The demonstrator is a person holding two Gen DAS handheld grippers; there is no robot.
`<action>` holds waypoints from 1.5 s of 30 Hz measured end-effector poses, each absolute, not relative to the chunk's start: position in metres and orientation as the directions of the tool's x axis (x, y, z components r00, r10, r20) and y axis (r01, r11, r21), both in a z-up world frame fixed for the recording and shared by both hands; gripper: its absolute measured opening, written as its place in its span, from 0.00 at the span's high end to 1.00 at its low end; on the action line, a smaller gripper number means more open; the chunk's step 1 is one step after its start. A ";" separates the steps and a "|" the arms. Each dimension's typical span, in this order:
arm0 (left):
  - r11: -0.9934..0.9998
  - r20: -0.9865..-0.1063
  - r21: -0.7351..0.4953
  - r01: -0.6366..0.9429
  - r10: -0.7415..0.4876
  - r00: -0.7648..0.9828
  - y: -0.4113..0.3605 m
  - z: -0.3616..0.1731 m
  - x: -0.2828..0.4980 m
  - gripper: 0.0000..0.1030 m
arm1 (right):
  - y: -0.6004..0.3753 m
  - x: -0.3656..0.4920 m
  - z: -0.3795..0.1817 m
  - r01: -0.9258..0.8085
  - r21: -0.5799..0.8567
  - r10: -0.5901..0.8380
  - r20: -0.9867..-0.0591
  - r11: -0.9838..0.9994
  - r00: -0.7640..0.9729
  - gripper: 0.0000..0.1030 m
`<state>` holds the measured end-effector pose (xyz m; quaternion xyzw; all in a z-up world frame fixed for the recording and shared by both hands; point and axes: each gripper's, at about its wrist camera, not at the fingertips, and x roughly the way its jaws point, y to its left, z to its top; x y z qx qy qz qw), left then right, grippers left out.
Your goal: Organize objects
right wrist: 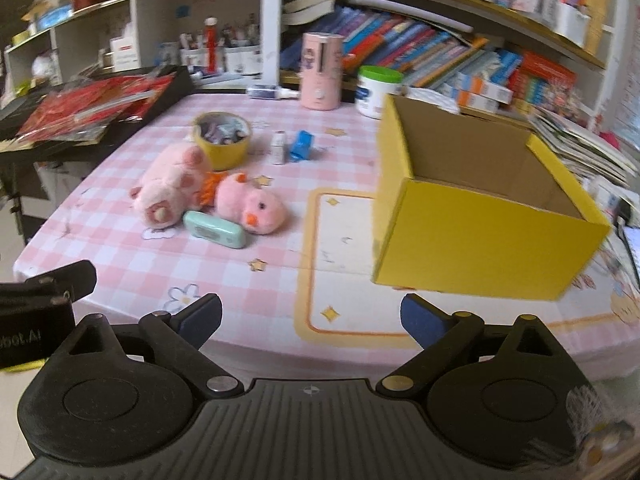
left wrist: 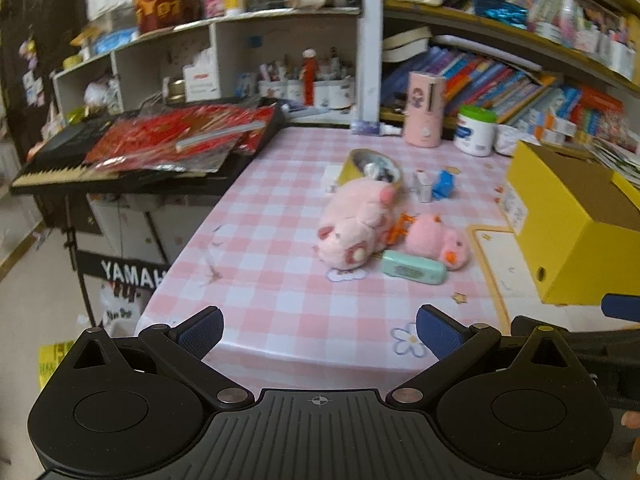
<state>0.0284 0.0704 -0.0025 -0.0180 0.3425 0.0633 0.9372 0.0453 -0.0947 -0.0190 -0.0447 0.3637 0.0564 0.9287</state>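
Both the left gripper (left wrist: pixel 319 330) and right gripper (right wrist: pixel 311 320) have open, empty fingers, so reach far for the pink pig toy (right wrist: pixel 170 190) (left of the yellow box (right wrist: pixel 476 216)) and squeeze its soft middle gently.

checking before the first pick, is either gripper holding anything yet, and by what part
Nothing is held. The left gripper and right gripper both stand open and bare over the table's near edge.
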 end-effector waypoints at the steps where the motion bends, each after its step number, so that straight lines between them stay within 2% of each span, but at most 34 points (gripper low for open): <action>1: 0.989 -0.650 0.009 -0.151 0.120 0.750 0.074 -0.004 0.033 0.00 | -0.092 0.049 -0.020 -0.158 -0.039 0.090 -0.682 0.987 0.726 0.08; 5: 0.980 -0.653 -0.004 -0.197 0.146 0.743 0.082 -0.005 0.043 0.00 | -0.084 0.064 -0.022 -0.237 -0.019 0.161 -0.680 0.971 0.716 0.16; 10: 0.973 -0.653 -0.026 -0.229 0.157 0.741 0.088 -0.006 0.057 0.00 | -0.072 0.085 -0.027 -0.317 -0.035 0.208 -0.685 0.948 0.698 0.37; 11: 0.972 -0.656 -0.031 -0.234 0.157 0.738 0.090 -0.007 0.060 0.00 | -0.071 0.089 -0.028 -0.322 -0.038 0.210 -0.688 0.946 0.695 0.39; 22: 0.966 -0.685 0.001 -0.260 0.190 0.704 0.090 -0.018 0.090 0.00 | -0.073 0.148 -0.040 -0.323 0.031 0.248 -0.712 0.946 0.657 0.40; 33: 0.994 -0.754 0.025 -0.105 0.088 0.651 0.063 -0.039 0.120 0.00 | -0.057 0.224 -0.065 -0.427 0.039 0.293 -0.784 0.903 0.548 0.37; 38: 1.000 -0.763 0.017 -0.005 0.016 0.646 0.041 -0.047 0.134 0.02 | -0.064 0.245 -0.063 -0.413 0.077 0.311 -0.784 0.907 0.537 0.45; 42: 0.997 -0.762 0.020 0.073 -0.032 0.647 0.022 -0.055 0.147 0.13 | -0.080 0.237 -0.031 -0.385 0.094 0.334 -0.706 0.918 0.624 0.49; 44: 0.994 -0.761 0.030 0.107 -0.046 0.647 0.013 -0.059 0.155 0.16 | -0.088 0.231 -0.018 -0.375 0.090 0.334 -0.673 0.923 0.660 0.63; 45: 0.992 -0.759 0.038 0.117 -0.047 0.649 0.009 -0.061 0.158 0.16 | -0.091 0.230 -0.013 -0.374 0.096 0.340 -0.664 0.922 0.666 0.65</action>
